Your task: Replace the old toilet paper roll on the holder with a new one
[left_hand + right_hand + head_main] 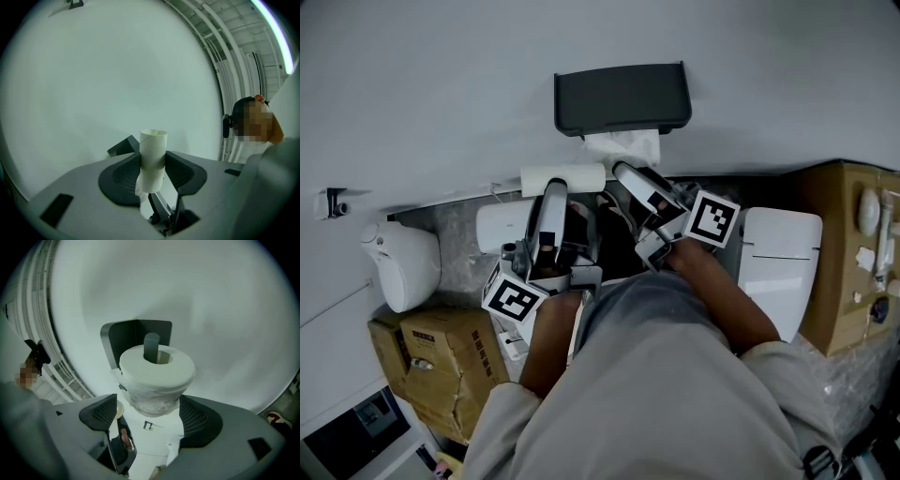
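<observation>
Left claw clamps empty tube; new roll inside open right claw.

Grey speckled floor along the wall: cardboard boxes left, white rounded unit beside them, brown box right. Wall holder carries a roll.

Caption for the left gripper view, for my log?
Left claw clamps an empty off-white cardboard tube in front of a plain pale wall.
</observation>
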The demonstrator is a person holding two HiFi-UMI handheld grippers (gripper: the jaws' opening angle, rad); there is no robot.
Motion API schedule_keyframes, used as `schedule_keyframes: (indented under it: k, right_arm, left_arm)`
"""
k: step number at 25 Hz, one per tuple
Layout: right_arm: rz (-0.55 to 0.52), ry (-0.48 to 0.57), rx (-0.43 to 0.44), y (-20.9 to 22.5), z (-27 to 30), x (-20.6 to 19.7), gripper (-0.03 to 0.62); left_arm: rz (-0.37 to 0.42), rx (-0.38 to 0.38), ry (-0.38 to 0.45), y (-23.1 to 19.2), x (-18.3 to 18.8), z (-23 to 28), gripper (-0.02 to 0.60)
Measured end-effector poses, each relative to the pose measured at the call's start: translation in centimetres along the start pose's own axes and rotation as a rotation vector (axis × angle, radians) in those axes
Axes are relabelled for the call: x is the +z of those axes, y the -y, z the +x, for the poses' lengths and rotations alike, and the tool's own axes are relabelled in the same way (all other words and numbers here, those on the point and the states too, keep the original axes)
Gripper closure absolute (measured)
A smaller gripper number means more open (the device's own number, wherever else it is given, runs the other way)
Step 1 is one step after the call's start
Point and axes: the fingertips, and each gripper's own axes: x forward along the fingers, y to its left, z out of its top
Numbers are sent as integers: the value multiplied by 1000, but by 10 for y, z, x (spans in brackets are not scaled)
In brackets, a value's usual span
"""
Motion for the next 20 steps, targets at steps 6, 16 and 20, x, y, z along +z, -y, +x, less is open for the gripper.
schedule_keyframes:
  k: [6, 16, 20]
  right_arm:
    - [-39, -41, 45, -15, -13, -11, 177]
    - [-130, -93, 114, -38, -21, -19, 496]
    - [-166, -127, 110, -39, -21, -27, 542]
  left_arm:
    - [17, -55, 17, 14, 13, 10, 417]
    - [111, -83, 43, 37, 41, 15, 417]
    - [218, -73, 15, 40, 53, 21, 417]
